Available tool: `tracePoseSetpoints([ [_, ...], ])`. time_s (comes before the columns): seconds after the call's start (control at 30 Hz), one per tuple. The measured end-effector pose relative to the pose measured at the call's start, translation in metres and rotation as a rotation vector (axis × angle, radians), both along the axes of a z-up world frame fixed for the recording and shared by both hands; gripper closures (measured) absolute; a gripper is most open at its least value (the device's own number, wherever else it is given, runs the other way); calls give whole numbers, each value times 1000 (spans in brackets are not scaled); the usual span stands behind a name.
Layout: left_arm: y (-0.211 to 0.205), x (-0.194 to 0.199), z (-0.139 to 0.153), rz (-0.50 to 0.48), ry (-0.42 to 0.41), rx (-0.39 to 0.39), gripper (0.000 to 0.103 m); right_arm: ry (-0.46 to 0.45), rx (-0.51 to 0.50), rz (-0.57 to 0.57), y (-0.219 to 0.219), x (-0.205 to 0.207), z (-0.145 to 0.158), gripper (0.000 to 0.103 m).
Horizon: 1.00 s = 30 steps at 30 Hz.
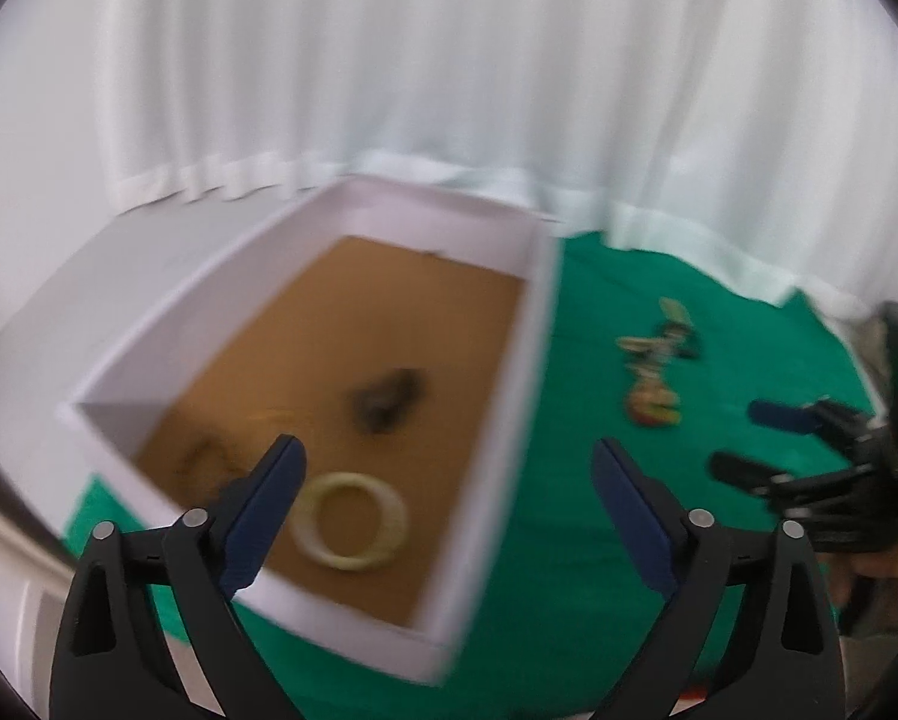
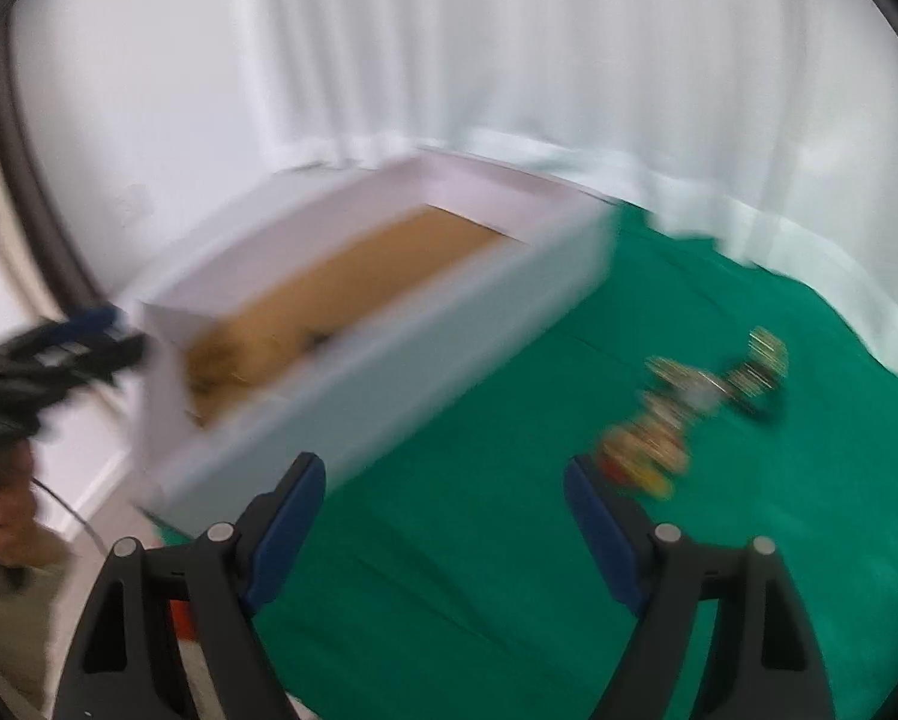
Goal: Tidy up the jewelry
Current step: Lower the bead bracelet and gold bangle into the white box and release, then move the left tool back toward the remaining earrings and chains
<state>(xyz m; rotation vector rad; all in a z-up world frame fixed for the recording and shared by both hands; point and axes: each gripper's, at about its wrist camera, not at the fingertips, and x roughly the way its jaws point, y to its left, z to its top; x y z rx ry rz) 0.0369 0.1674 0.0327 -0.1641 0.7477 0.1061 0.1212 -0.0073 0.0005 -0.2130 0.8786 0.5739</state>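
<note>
A white box [image 1: 532, 384] with a brown floor stands on a green cloth [image 1: 598, 528]. In it lie a cream bangle [image 1: 353, 521], a dark piece [image 1: 389, 399] and a thin chain [image 1: 209, 456]. My left gripper [image 1: 446, 468] is open and empty over the box's near right corner. A pile of colourful jewelry [image 1: 658, 360] lies on the cloth to the right. My right gripper [image 2: 446, 486] is open and empty above the cloth, between the box [image 2: 389, 348] and the jewelry pile [image 2: 688, 402]. It also shows in the left wrist view [image 1: 742, 438]. Both views are blurred.
White curtains [image 1: 449, 60] hang behind the table. The green cloth [image 2: 508, 540] ends near the box's left side, where a white surface [image 1: 89, 276] shows. The person's hand and left gripper [image 2: 59, 354] appear at the far left of the right wrist view.
</note>
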Motion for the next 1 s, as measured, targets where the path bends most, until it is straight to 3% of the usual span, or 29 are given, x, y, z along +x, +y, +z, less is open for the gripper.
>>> tracePoseSetpoints([
  [0.1,-46,5,-11,-105,6,-45,5,-1,-87,-121,-55,-10,-25,20],
  [0.2,-88,19,-36,-184,78,-55,5,12,-147,-255,-105,-16,-49,20],
  [0.4,-145,35,-73,-280,157,33,5,73,-128,-425,-179,-27,-74,20],
  [0.57,-156,42,-88,-287,188,45,5,75,-124,-449,-192,-25,-82,20],
  [1.0,-142,51,-99,-232,208,42,5,83,-128,-418,-172,-16,-91,20],
])
